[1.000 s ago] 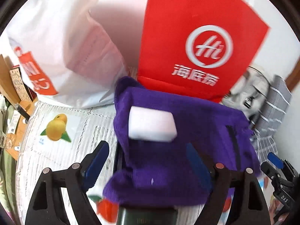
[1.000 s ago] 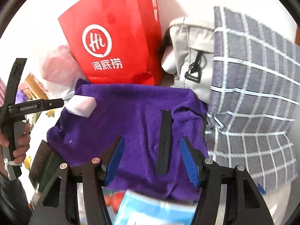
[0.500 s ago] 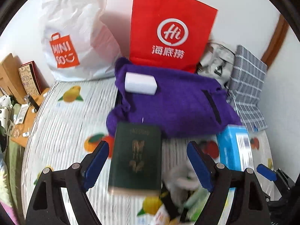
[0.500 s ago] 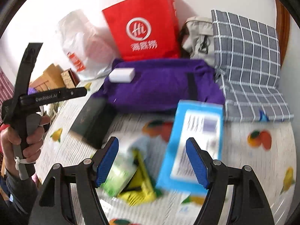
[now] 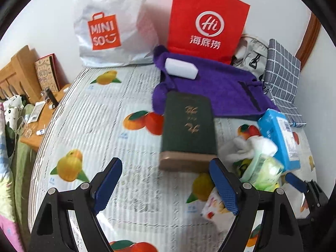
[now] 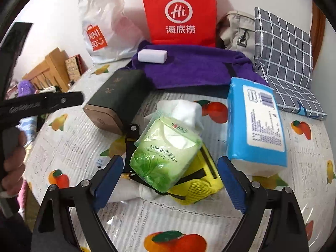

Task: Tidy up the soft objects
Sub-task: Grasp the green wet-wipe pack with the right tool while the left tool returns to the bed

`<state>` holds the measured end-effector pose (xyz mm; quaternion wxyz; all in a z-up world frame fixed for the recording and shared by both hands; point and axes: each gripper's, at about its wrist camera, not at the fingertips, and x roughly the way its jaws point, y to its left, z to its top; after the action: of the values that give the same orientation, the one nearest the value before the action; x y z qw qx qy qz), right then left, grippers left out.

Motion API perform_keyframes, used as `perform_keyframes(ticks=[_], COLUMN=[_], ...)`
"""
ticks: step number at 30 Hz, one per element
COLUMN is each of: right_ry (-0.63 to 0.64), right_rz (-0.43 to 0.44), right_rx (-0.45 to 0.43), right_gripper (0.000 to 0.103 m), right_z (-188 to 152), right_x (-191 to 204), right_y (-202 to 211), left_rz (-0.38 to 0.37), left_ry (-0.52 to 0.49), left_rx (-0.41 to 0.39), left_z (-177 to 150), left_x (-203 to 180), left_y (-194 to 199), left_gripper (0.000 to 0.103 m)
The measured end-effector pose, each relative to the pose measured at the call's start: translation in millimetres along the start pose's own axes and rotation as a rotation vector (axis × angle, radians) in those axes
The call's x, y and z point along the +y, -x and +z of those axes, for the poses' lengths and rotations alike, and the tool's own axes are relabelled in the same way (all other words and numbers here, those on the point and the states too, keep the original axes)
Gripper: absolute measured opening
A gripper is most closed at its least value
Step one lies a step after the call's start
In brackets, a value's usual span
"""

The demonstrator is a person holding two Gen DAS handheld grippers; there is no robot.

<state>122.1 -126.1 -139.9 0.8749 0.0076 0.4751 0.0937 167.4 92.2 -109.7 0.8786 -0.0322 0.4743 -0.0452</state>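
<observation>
A purple towel [image 5: 220, 84] lies spread at the back with a white block [image 5: 181, 70] on it. In front of it sit a dark green box [image 5: 189, 126], a blue tissue pack [image 6: 256, 126], a white cloth [image 6: 182, 109], a green tissue pack [image 6: 168, 149] and a yellow mesh pouch [image 6: 197, 184]. My left gripper [image 5: 166, 187] hangs open over the bare cover, short of the green box. My right gripper [image 6: 170, 180] has its jaws opening; the green pack's near end lies between the fingers, and the pads do not touch it.
A red paper bag [image 5: 208, 19], a white MINISO bag [image 5: 109, 27], a beige bag [image 6: 237, 29] and a grey checked cushion [image 6: 283, 58] line the back wall. The fruit-print cover [image 5: 94, 121] ends at the left, beside a wooden stand [image 5: 19, 71].
Both grippers have pulled back from the purple towel, so the box, tissue packs and cloth came into view. The right jaws stand wider than before.
</observation>
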Motion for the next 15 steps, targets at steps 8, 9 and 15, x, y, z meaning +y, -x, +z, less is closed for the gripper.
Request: perform_keyframes(ticks=[8,9,15], right_ry=[-0.088,-0.090,-0.082], right_rz=[-0.055,-0.051,-0.007], right_rx=[0.020,0.023,0.024], right_gripper=[0.090,0.090,0.064], right_z=[8.4,9.0,1.4], right_x=[2.9,2.5,-0.9], right_y=[-26.7,-29.1,-20.1], left_rz=[-0.019,-0.022,-0.029], left_ry=[0.017,0.017,0.028], left_rx=[0.036,0.036,0.034], left_z=[-13.1,-14.3,-19.2], left_x=[14.2,14.8,16.0], left_y=[-8.7,-8.4,-4.9], left_gripper=[0.085,0.085,0.085])
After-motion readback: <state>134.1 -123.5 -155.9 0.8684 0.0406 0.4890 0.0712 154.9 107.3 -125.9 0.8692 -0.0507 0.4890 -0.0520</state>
